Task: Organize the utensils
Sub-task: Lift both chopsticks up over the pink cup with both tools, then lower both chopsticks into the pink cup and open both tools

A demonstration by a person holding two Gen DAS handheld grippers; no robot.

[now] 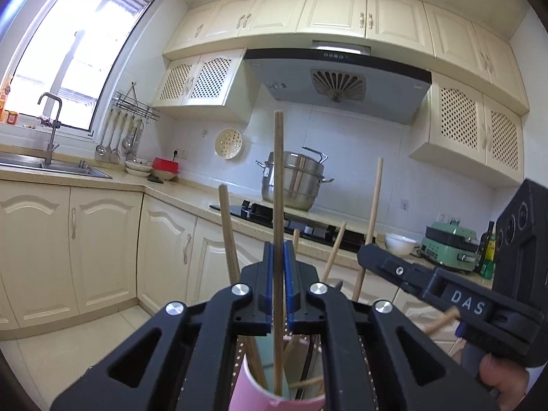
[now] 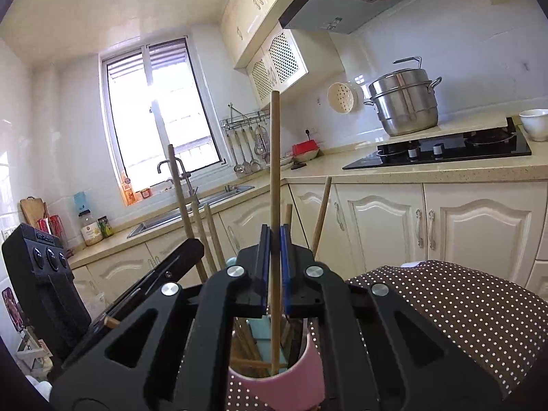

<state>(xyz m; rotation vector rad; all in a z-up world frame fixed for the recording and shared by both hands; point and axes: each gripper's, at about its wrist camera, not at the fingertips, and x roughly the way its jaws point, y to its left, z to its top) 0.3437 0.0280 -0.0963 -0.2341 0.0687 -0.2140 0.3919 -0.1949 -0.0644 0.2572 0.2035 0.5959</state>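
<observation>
Cream kitchen cabinets [image 1: 102,239] and a bright window [image 2: 161,116] fill the background, with a steel steamer pot [image 1: 294,179] standing beside the black hob [image 2: 445,150] on the stone bench [image 2: 428,169].

Left tool [image 1: 280,260] has its blue-lined jaws clamped on a pair of dark chopsticks [image 1: 279,188], held upright, their lower ends reaching down into the pink cup [image 1: 250,390] just below the tool. Right tool [image 2: 274,243] is likewise clamped on a single lighter wooden stick [image 2: 275,157], also upright, its lower end inside the same pink cup [image 2: 291,383]. Several more wooden sticks [image 1: 227,233] lean out of the cup at different angles around both tools. In the left view the right tool [image 1: 373,257] comes in from the right edge, with fingers [image 1: 496,373] of the person's hand showing beneath it.

Under the cup lies a brown cloth with white dots [image 2: 445,308]. Farther off, a white bowl [image 1: 399,243] and a green appliance [image 1: 452,243] sit on the bench, ladles [image 1: 118,137] hang from a wall rack, and a tap [image 1: 51,126] stands over the sink [image 1: 78,169].
</observation>
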